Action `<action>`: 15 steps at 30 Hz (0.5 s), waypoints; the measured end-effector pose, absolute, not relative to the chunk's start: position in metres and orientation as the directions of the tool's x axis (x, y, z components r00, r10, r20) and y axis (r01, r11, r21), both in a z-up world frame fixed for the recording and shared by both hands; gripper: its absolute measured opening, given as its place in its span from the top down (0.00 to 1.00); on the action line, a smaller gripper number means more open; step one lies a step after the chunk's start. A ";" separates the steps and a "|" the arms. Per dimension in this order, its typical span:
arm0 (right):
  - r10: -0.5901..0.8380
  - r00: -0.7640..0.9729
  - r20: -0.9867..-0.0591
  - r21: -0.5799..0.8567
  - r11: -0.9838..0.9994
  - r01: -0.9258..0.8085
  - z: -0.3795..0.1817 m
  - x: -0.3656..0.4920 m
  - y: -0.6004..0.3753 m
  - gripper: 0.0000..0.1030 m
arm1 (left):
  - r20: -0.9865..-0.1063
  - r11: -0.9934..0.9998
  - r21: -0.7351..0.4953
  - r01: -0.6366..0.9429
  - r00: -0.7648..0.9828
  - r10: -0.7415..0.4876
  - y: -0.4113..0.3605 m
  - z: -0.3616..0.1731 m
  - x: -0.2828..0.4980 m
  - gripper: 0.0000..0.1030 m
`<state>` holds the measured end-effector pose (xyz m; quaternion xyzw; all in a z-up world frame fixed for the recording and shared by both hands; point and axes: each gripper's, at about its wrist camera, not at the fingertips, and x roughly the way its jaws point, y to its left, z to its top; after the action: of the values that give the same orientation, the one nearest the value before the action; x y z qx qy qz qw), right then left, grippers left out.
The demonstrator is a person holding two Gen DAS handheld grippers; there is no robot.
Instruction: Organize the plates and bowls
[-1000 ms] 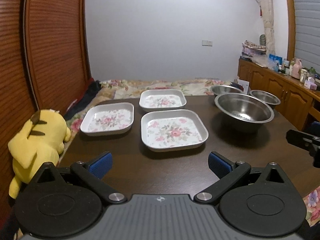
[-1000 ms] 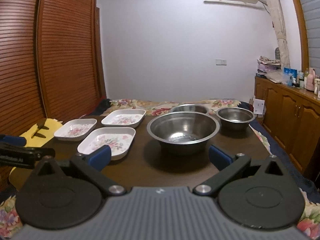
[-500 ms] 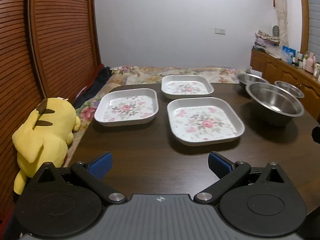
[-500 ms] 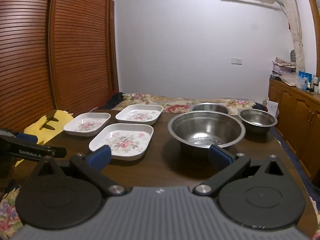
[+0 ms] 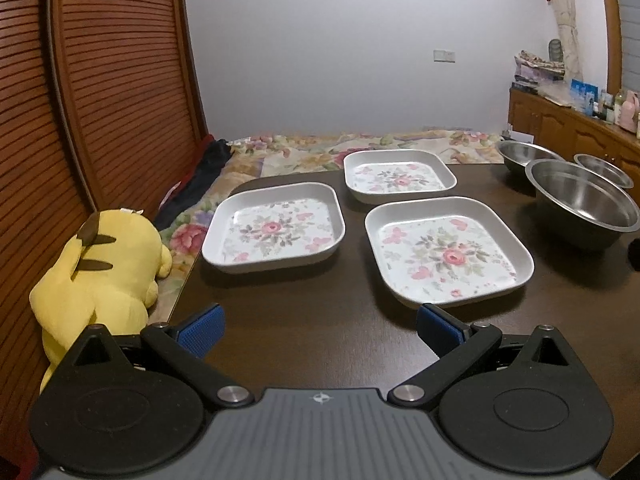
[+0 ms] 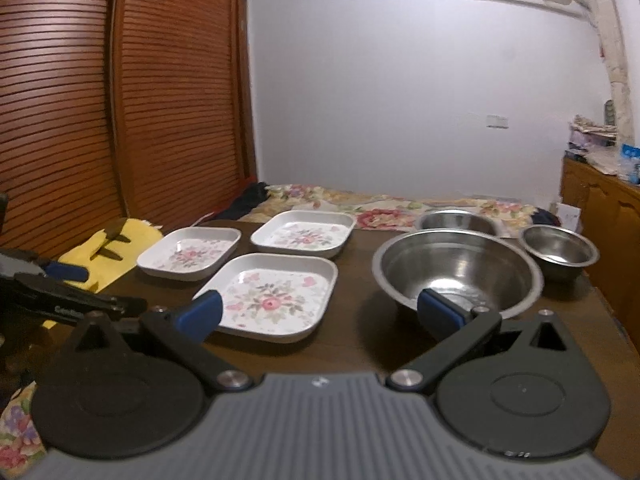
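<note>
Both hand-held grippers are empty with jaws spread wide, nothing between the blue pads. The left hand-held gripper (image 5: pixel 318 326) hangs over the near edge of the surface (image 5: pixel 304 344), towards its left side. The right hand-held gripper (image 6: pixel 318 314) sits further right, over the same near edge.

Straight ahead of the left one, slightly right, is the nearest floral plate (image 5: pixel 448 252), and I'd say it's the obvious first pick. Its near corner sits just beyond the right pad. Second plate (image 5: pixel 274 232) is ahead-left by the left edge, third plate (image 5: pixel 400 176) is behind both, near the far edge. All three are squarish, so no real long axis to line up with, and none are touching.

For the right one, the big steel bowl (image 6: pixel 458 270) is dead ahead-right, its near rim partly covered by the right pad. Small bowl (image 6: pixel 560 250) is near the right edge, and another bowl (image 6: pixel 456 220) is mostly hidden behind the big one, so its size is hard to judge.

So left is nearer the plates, right nearer the bowls. In the left view the bowls are squeezed against the frame edge. A yellow plush (image 5: pixel 100 272) lies off the left edge, on the bed I think.
</note>
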<state>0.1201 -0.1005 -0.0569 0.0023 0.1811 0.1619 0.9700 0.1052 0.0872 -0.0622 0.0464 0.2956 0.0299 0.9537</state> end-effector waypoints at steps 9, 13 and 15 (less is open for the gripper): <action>0.371 0.832 -0.411 0.097 0.926 -0.365 -0.068 0.154 -0.084 0.11 | -0.544 0.995 0.096 0.022 0.839 0.034 0.086 -0.061 0.126 0.00; 0.399 0.800 -0.448 0.136 0.915 -0.380 -0.075 0.172 -0.080 0.13 | -0.548 0.994 0.097 0.041 0.837 0.019 0.089 -0.064 0.139 0.00; 0.414 0.783 -0.464 0.139 0.907 -0.397 -0.077 0.178 -0.077 0.14 | -0.547 0.996 0.076 0.049 0.837 0.000 0.093 -0.065 0.145 0.00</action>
<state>0.1782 -0.0766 -0.0774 0.0169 0.2497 0.2146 0.9441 0.1445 0.0931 -0.0650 0.0434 0.2853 -0.0128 0.9574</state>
